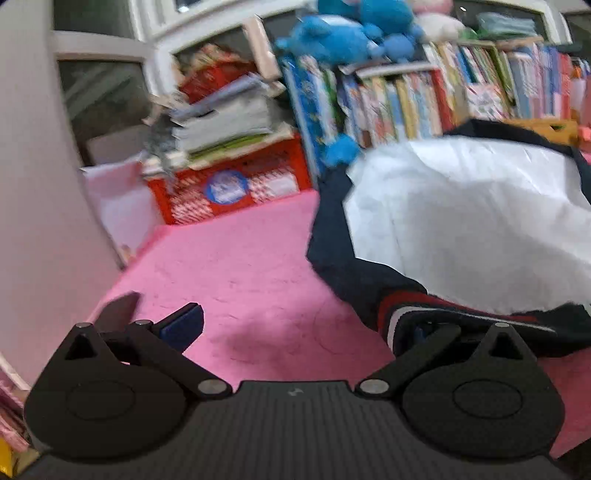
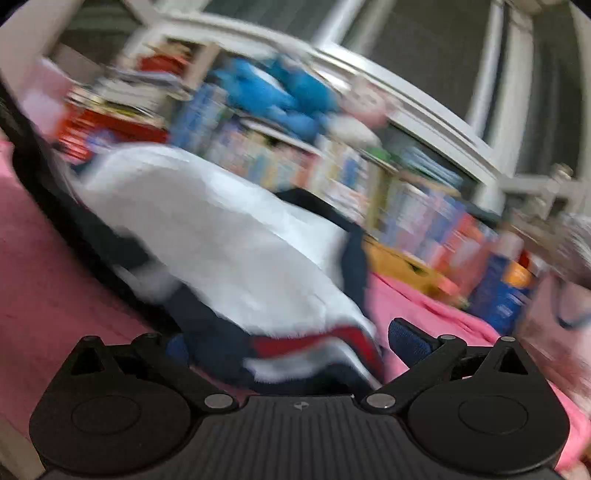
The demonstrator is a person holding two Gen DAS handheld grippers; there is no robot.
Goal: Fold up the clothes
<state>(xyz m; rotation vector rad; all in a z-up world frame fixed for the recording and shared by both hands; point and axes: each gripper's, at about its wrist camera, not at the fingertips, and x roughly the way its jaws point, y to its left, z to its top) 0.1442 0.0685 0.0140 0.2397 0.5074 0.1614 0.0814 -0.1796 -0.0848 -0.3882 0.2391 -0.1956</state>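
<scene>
**Navy-and-white jacket lies on pink cover between two hand-held grippers**

While both cameras blur with motion, the jacket (image 1: 461,221) reads clearly enough: a white body, rumpled and creased, edged in dark navy, with a cuff or hem banded in red, white and navy nearest the lens. It lies on a pink cover (image 1: 240,266) in front of a packed bookshelf (image 1: 424,99).

In the left wrist view the left hand-held gripper (image 1: 303,325) stands wide, its left blue-padded finger (image 1: 183,325) over bare pink; the right finger is buried under the striped band and dark cloth, so contact there cannot be judged. In the right wrist view the right hand-held gripper (image 2: 291,347) is likewise spread wide, the striped cloth (image 2: 317,350) lying in the gap between its fingers, one blue pad (image 2: 406,343) clear on the right side.

Only the left view shows a red crate (image 1: 236,181) with a round blue label, a stack of books and papers (image 1: 225,125) piled on top of it. Only the right view shows a yellow box (image 2: 402,266) at the cover's far edge and white window frames (image 2: 487,74) above. Blue plush toys (image 1: 347,33) sit on top of the bookshelf in both.
</scene>
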